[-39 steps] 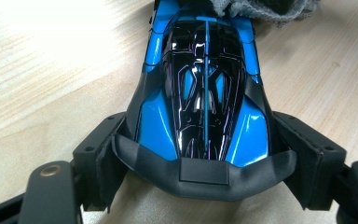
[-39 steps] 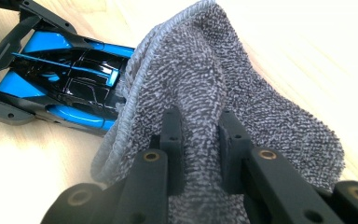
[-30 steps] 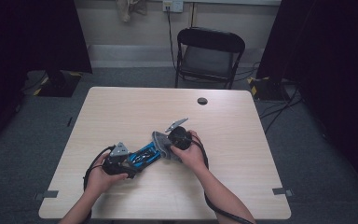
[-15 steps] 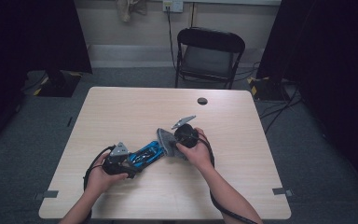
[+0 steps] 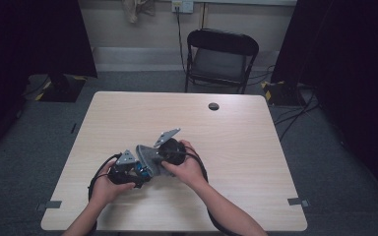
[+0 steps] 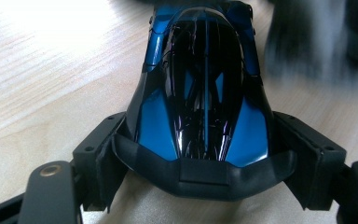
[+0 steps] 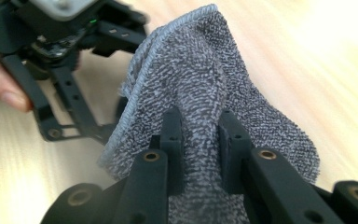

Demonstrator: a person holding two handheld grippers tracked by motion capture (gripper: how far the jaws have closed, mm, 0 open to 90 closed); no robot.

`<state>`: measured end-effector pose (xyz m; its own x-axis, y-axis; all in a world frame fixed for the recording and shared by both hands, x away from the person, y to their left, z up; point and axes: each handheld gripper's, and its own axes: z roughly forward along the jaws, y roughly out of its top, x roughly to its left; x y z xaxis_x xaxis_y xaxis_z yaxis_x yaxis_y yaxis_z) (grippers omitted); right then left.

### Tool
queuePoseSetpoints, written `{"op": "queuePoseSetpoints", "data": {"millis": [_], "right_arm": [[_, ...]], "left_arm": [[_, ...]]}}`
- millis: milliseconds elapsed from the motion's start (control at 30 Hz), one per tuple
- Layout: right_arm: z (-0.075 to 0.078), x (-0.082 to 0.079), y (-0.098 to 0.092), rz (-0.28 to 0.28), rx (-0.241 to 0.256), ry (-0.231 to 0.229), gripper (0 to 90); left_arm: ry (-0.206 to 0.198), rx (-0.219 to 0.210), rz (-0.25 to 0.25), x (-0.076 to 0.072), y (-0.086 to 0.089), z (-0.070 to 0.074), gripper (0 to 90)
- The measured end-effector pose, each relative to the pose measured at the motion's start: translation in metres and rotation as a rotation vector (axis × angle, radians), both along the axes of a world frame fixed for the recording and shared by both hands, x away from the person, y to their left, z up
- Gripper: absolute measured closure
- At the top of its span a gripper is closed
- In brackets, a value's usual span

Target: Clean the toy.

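work: wiping a blue toy car [image 6: 200, 88] with a grey cloth [image 7: 214, 93], near-left part of the counter [image 5: 256, 162].
left hand-held gripper [image 5: 128, 169]: jaws spread about the car's width and closed against its two sides, pinning it; its wheels are hidden, so i cannot tell whether it sits on the wood or just above.
right hand-held gripper [image 7: 199, 135]: jaws nearly together, pinching a fold of the cloth; the rest drapes forward and down toward the left gripper.
car: in the left jaws, just beside the cloth; in the high view the cloth covers most of it.
cloth: between the two grippers; from the right gripper view i cannot tell whether it is touching the car's body.
done: car secured, cloth gripped and brought up to it.
left: my guess is the rubbing itself; the paint looks glossy already, so how much is wiped i cannot judge.
edges: both hands work close to the near edge, well apart from the left, right and far ones.
open room: wide bare wood to the right and far side, only a small dark disc [image 5: 213, 106] near the far edge; a chair [image 5: 221, 56] stands beyond it.
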<state>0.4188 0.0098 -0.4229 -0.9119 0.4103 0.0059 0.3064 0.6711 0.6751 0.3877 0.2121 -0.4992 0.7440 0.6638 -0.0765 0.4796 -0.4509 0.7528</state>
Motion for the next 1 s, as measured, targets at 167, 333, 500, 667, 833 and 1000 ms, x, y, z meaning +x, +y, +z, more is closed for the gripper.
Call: {"op": "queuePoseSetpoints", "data": {"millis": [167,333,500,667,833,1000], "right_arm": [[-0.016,-0.006,0.02,0.04,-0.04,0.005,75.9],[-0.023,-0.005,0.024,0.03,-0.049,0.012,75.8],[-0.022,0.003,0.014,-0.004,-0.04,0.02,75.9],[-0.022,0.009,0.004,-0.03,-0.034,0.023,75.8],[-0.023,0.014,-0.004,-0.062,-0.038,0.021,75.8],[-0.025,0.021,-0.015,-0.099,-0.035,0.042,75.8]], "left_arm": [[0.002,-0.007,0.0,0.0,0.0,-0.001,23.8],[0.0,-0.007,0.0,0.0,0.0,-0.001,23.8],[0.002,-0.007,0.002,0.0,0.0,0.0,23.8],[0.003,-0.007,0.003,0.0,0.0,0.0,23.8],[0.002,-0.007,0.003,0.0,0.0,0.0,23.8],[0.002,-0.007,0.002,0.0,0.0,0.0,23.8]]}}
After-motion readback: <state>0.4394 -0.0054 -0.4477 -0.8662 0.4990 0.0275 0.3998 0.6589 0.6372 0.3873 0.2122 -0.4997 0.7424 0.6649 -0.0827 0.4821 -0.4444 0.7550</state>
